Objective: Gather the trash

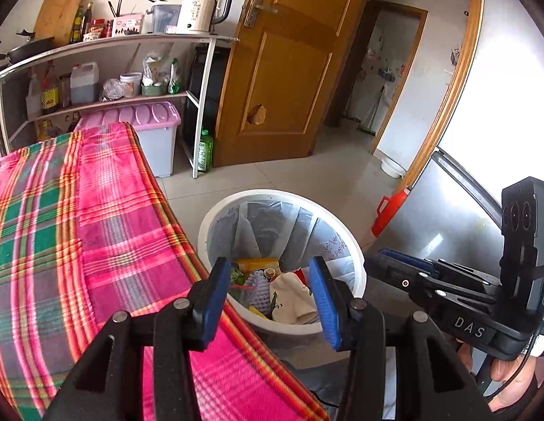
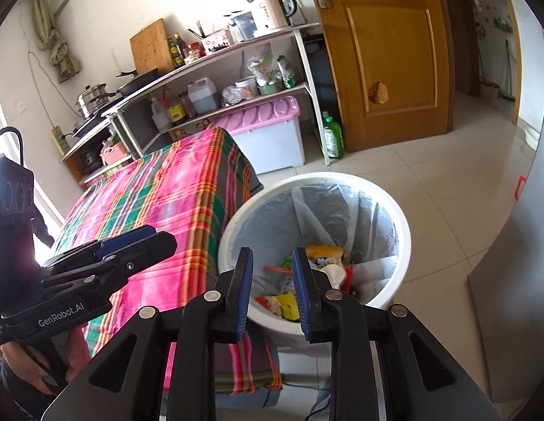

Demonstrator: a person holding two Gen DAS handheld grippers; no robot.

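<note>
A white bin with a grey liner stands on the floor against the table's corner. In it lies trash: a yellow packet, a cream paper bag, another yellow wrapper and red scraps. My left gripper hovers above the bin's near rim, jaws wide apart and empty; the right wrist view shows it over the cloth's edge. My right gripper hangs over the bin too, jaws a little apart with nothing between them; it appears at the right of the left wrist view.
A pink plaid cloth covers the table left of the bin. Behind stand a shelf rack with a kettle, a pink-lidded box, a green bottle and a wooden door. A silver fridge is at the right.
</note>
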